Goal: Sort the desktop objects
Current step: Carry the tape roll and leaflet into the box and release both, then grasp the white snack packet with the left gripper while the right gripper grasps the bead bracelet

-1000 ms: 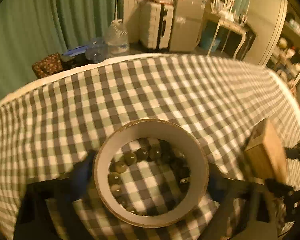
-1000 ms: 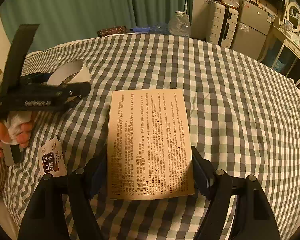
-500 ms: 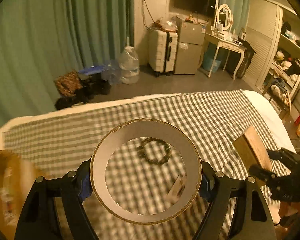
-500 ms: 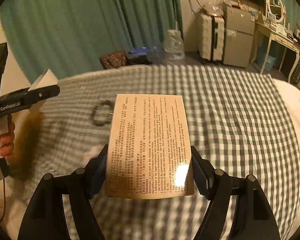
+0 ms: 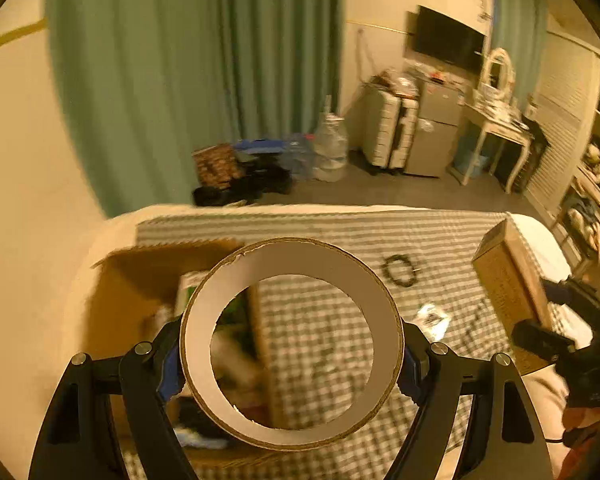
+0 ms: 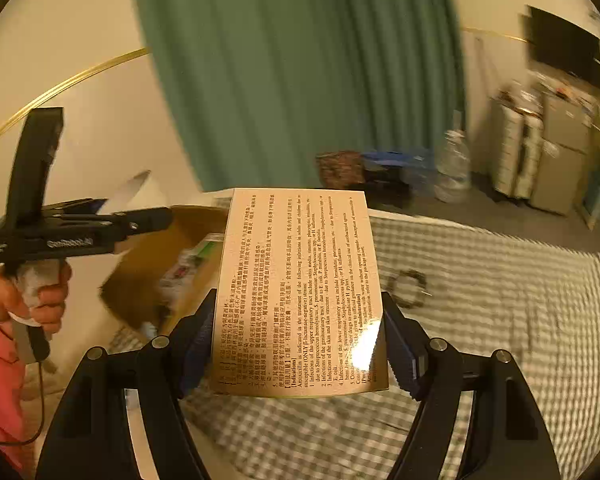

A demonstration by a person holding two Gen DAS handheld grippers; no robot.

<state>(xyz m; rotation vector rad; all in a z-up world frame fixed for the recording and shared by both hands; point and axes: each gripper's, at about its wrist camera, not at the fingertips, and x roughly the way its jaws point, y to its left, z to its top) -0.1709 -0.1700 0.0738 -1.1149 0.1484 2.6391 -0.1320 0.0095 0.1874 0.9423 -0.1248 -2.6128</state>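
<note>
The left gripper (image 5: pixel 291 356) is clenched on a big cardboard ring (image 5: pixel 291 343), w/ one blue pad (image 5: pixel 171 372) pressing each side. The ring is up in the air, above the edge of an open brown box (image 5: pixel 140 292) & the checked cloth (image 5: pixel 340 232).

The right gripper (image 6: pixel 296 354) squeezes a flat box w/ printed words (image 6: pixel 300 292) by its 2 side edges, also up in the air.

Only the left view shows a small packet (image 5: pixel 432 318) on the cloth. Only the right view shows the hand (image 6: pixel 40 300) holding the left tool. Both show the bead bracelet (image 6: pixel 409 287) on the cloth.
</note>
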